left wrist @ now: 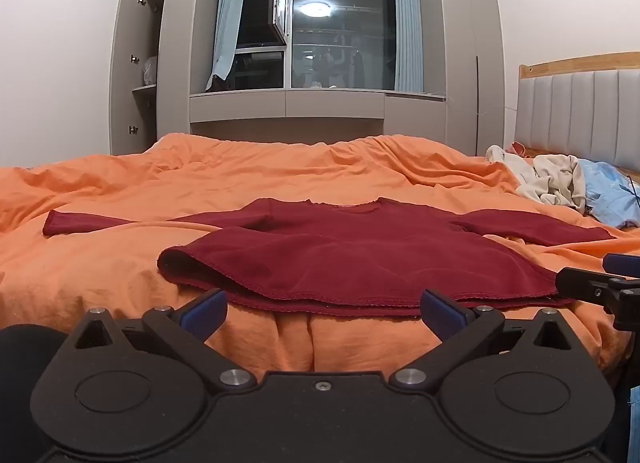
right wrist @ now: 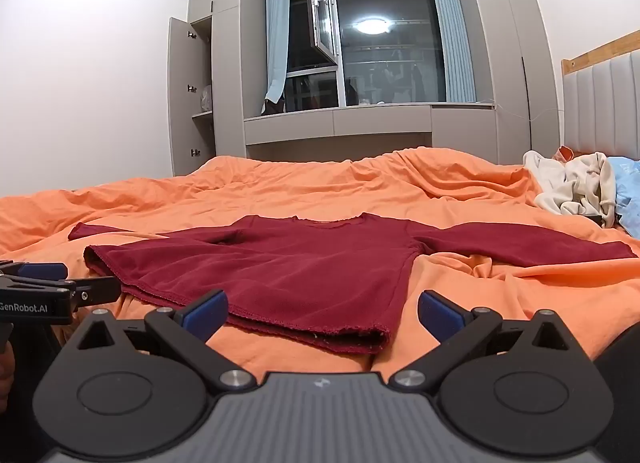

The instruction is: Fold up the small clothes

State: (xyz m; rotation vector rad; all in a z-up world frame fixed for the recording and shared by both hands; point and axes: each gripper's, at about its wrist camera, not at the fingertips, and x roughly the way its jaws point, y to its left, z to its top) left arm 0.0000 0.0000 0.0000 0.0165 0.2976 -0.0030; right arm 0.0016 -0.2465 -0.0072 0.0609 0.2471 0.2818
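As the dark red shirt (left wrist: pixel 352 259) lies spread flat on the orange duvet (left wrist: pixel 120 263), hem towards me, neckline away and both sleeves stretched out to the sides, I judge that no fold has yet been made and the whole of the folding remains to be done. My left gripper (left wrist: pixel 324 313) hangs just short of the hem with its blue pads wide apart and nothing between them; my right gripper (right wrist: pixel 322 311) sits likewise at the near right corner of the hem, fingers spread and empty, not touching the cloth as far as I can tell. A crumpled cream garment (right wrist: pixel 576 191) and a light blue one (left wrist: pixel 612 195) lie in a heap by the headboard (left wrist: pixel 580 103), unfolded, so further items appear to be waiting. Legible writing: "GenRobot.AI" in white on the side of the left gripper as seen from the right wrist view. No label or brand is readable on the shirt itself.
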